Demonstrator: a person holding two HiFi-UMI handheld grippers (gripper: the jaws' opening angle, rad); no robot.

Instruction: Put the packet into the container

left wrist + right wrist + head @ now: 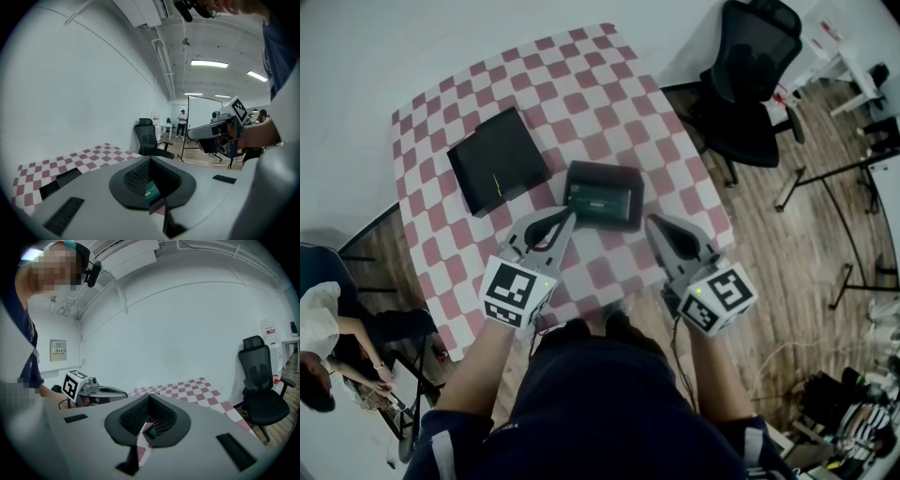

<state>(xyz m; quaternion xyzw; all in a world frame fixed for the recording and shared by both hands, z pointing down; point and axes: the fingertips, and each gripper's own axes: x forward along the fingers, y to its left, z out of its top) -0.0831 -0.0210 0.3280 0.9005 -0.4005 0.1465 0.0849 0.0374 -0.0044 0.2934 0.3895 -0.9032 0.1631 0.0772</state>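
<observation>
Red-and-white checks are covering the worktop (581, 94). On it, close to the near edge and about midway across, the dark container (602, 172) is sitting open, with the green packet (598, 201) lying flat inside it. At the container's near left corner the left tool (569, 217) is pointing inward, its jaws pressed together and gripping nothing. Just beside the near right corner the right tool (652, 223) is hovering, its jaws likewise closed and empty. In each gripper view a sliver of green is showing beyond the closed jaws. To the far left of the container, apart from it, a black flat box (497, 159) is lying. Off the worktop at the far right a black office chair (750, 84) is standing on the wooden floor.
</observation>
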